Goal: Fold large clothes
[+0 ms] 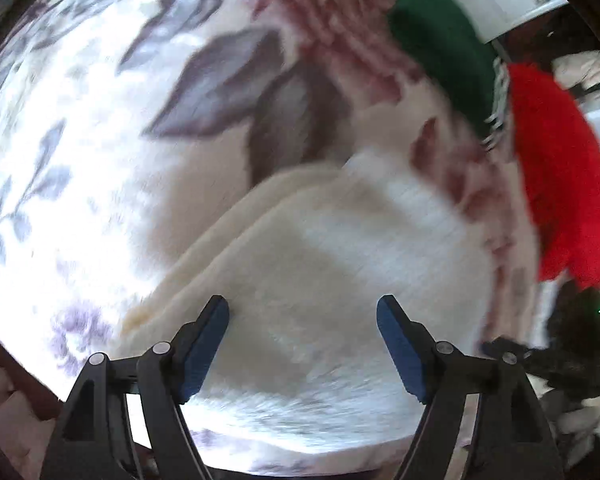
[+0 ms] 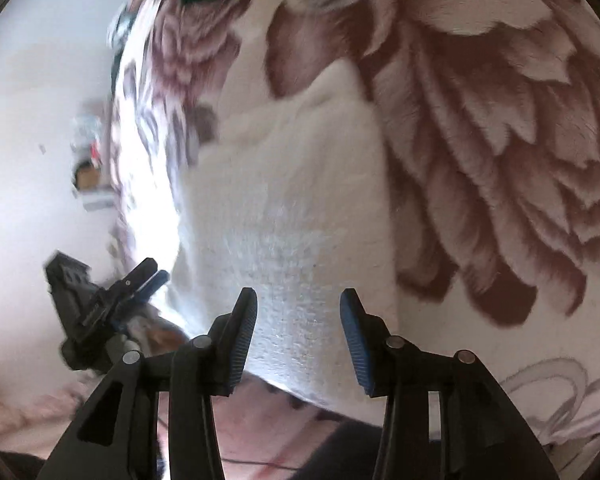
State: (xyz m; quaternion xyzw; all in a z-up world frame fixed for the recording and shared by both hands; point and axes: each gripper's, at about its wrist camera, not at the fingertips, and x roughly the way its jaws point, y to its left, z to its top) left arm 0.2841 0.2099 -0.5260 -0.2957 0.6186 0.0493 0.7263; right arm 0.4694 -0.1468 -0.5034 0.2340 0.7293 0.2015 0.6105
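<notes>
White fleece garment (image 1: 339,280), thick and fuzzy, lies folded on a flowered blanket (image 1: 100,160) that covers what looks like a bed. In the left wrist view its layered edge runs from lower left up toward the middle, with two or three stacked folds showing along that side. The left gripper (image 1: 303,344) hangs over the garment, pointing steeply down; its blue-padded fingers (image 1: 204,352) are spread with only the fleece surface seen between them, and the pads do not press on anything. The picture is blurred, so whether the tips brush the cloth cannot be told.

In the right wrist view the right gripper (image 2: 298,336) sits above the near end of the same garment (image 2: 292,220), its fingers (image 2: 242,340) parted, narrower than the left pair, with nothing pinched between them. The left gripper (image 2: 140,284) shows at the left of that view, beside the garment's edge.

Farther off on the blanket, a dark green cloth (image 1: 443,48) and a bright red fuzzy cloth (image 1: 563,176) lie next to each other, well apart from the white garment. The blanket's big pink-brown flower (image 2: 499,140) spreads just beside the garment on its right.
</notes>
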